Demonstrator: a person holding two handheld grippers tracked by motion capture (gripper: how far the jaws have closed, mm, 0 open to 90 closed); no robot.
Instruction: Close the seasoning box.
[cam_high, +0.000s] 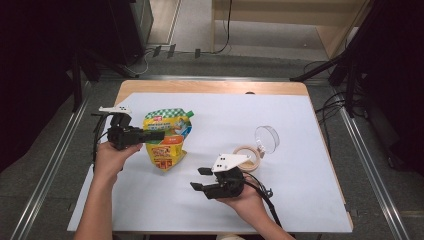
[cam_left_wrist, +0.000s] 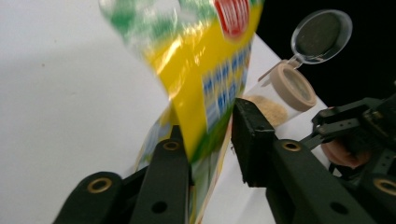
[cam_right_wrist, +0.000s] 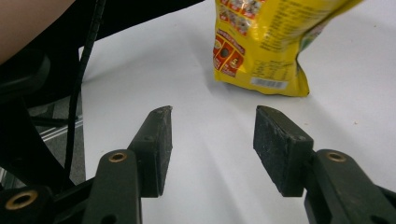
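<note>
High view first: the yellow snack bag lies on the white sheet of the desk, left of centre, and the left gripper reaches in from the left with its fingers at the bag's middle. Right of centre a clear jar lies on its side with its hinged lid swung open, and the right gripper hovers just in front of it, well apart from the bag. Left gripper view: the bag hangs between the fingers; one touches it and a gap shows at the other, so the fingers stand apart. Right gripper view: the fingers stand apart over bare white sheet, with the bag beyond them.
</note>
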